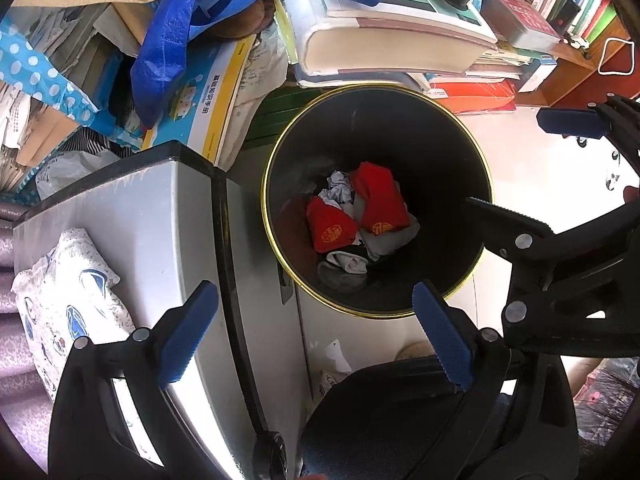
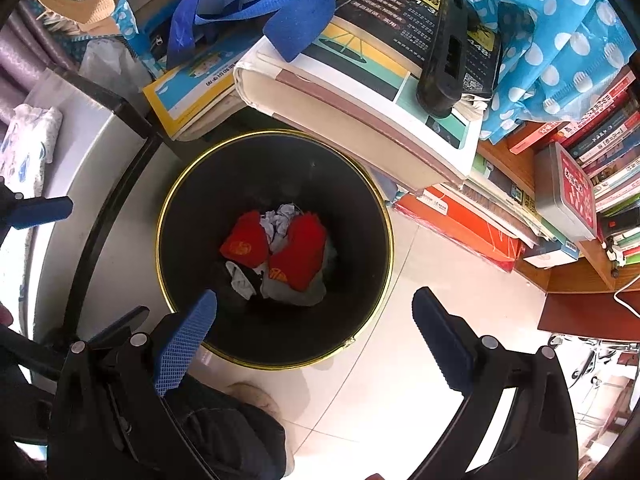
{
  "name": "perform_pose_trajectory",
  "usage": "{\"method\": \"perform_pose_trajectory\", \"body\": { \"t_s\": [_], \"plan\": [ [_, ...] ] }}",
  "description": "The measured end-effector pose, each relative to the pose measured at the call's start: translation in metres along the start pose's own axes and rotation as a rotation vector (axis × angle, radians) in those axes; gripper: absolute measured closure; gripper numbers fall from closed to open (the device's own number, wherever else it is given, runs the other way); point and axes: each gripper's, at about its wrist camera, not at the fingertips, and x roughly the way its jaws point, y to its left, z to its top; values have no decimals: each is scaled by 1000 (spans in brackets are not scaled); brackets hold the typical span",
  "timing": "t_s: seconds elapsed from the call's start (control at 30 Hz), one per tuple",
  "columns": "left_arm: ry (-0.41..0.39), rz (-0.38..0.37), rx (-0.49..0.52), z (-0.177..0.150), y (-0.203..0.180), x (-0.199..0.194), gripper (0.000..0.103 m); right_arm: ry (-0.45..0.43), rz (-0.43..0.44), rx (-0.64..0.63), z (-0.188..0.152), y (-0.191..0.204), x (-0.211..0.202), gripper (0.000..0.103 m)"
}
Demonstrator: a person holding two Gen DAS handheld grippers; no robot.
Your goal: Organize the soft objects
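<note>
While both tools (image 1: pixel 316 336) (image 2: pixel 316 336) gape empty, socks (image 2: pixel 280 256) lie in bin (image 2: pixel 376 208) below.

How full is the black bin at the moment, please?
Nearly empty: the black bin holds only a shallow pile of red socks and grey cloths at its bottom.

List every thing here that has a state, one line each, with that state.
left gripper: open, empty, above the bin
right gripper: open, empty, above the bin
black bin: upright, no lid, partly filled
red socks: two rolled bundles lying in the bin
grey and white socks: crumpled in the bin, beneath and beside the red ones
patterned cloth: folded, lying on the grey tabletop
thick book: closed, lying flat on a stack
</note>
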Motion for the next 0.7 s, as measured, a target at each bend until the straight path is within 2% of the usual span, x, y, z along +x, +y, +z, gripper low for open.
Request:
{"method": "perform_pose_trajectory", "body": {
  "t_s": [0.33,0.5,0.7],
  "plan": [
    [3,11,17,0,-4,1,7,2,5,1,-1,0,0,9],
    [7,-9,13,-1,-5,4,7,2,10,4,-1,-2,1,9],
    [-29,6,9,-3,-5,1,7,3,22,29,-3,-9,3,9]
  ]
}}
